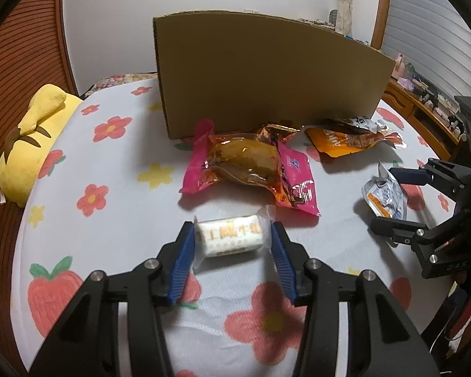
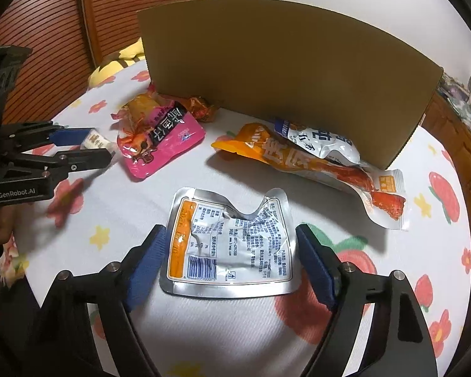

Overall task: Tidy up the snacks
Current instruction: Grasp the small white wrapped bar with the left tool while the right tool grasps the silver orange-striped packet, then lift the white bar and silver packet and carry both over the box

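Observation:
My left gripper (image 1: 232, 235) is open around a small white wrapped candy (image 1: 232, 235) lying on the flowered sheet; its blue pads sit just beside the wrapper ends. My right gripper (image 2: 230, 248) is open around a flat silver foil pouch (image 2: 232, 245) that lies on the sheet. A pink packet of braised meat (image 1: 251, 169) lies beyond the candy. An orange sausage packet (image 2: 298, 160) and a white-blue packet (image 2: 323, 144) lie by the cardboard box (image 1: 267, 72). The right gripper also shows in the left wrist view (image 1: 392, 194), and the left gripper shows in the right wrist view (image 2: 88, 146).
A yellow plush toy (image 1: 31, 138) lies at the bed's left edge. A small orange-brown wrapped snack (image 2: 201, 108) rests against the box. A wooden slatted wall (image 2: 47, 31) stands at the left. A wooden desk with clutter (image 1: 424, 94) stands at the right.

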`<state>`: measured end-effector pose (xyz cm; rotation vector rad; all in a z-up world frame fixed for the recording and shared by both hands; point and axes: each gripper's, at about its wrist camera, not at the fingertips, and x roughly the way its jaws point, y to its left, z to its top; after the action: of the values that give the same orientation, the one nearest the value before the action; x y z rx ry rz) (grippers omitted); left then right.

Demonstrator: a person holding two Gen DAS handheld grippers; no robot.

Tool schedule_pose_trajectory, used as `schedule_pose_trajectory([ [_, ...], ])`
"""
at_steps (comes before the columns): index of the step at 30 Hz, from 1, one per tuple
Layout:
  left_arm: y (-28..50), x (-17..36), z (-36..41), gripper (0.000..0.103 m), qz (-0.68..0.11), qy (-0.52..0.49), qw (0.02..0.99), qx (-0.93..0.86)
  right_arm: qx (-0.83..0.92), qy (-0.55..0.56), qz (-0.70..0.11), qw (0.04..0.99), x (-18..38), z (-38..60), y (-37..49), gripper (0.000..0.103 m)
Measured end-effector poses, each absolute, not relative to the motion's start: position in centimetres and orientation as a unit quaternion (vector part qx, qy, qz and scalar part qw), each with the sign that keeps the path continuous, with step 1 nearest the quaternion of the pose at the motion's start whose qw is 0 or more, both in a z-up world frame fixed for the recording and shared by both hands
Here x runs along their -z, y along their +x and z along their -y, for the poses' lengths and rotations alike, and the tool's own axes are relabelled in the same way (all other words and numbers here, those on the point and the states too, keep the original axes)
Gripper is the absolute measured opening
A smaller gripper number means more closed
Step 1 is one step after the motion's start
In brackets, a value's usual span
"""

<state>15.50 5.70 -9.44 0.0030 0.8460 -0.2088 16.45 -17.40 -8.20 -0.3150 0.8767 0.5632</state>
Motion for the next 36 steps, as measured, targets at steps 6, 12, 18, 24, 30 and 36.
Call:
schedule_pose_trajectory([
  [6,14.8,8.6,-6.1,0.048,-0.399,-0.001,0.911,0.1,-0.272,-0.158,-0.415,0.854,8.0,17.3,15.9,0.082],
  [12,14.5,7.9,-6.1,0.048,-0.391,0.005,0.915,0.097,-0.276,-0.16,-0.411,0.854,7.9,17.0,15.4,0.082],
  [18,14.0,7.2,-6.4,0.048,-0.383,-0.001,0.919,0.096,-0.28,-0.154,-0.404,0.857,7.3,17.2,15.1,0.082],
  [24,13.8,5.7,-6.0,0.048,-0.369,-0.002,0.924,0.102,-0.282,-0.147,-0.392,0.863,6.1,17.7,14.6,0.082],
  [30,14.0,3.3,-5.4,0.048,-0.349,0.002,0.931,0.109,-0.281,-0.141,-0.368,0.875,3.8,18.1,14.2,0.082],
  [36,14.6,1.0,-4.4,0.048,-0.33,0.014,0.937,0.114,-0.279,-0.133,-0.342,0.887,0.9,18.5,14.5,0.082],
])
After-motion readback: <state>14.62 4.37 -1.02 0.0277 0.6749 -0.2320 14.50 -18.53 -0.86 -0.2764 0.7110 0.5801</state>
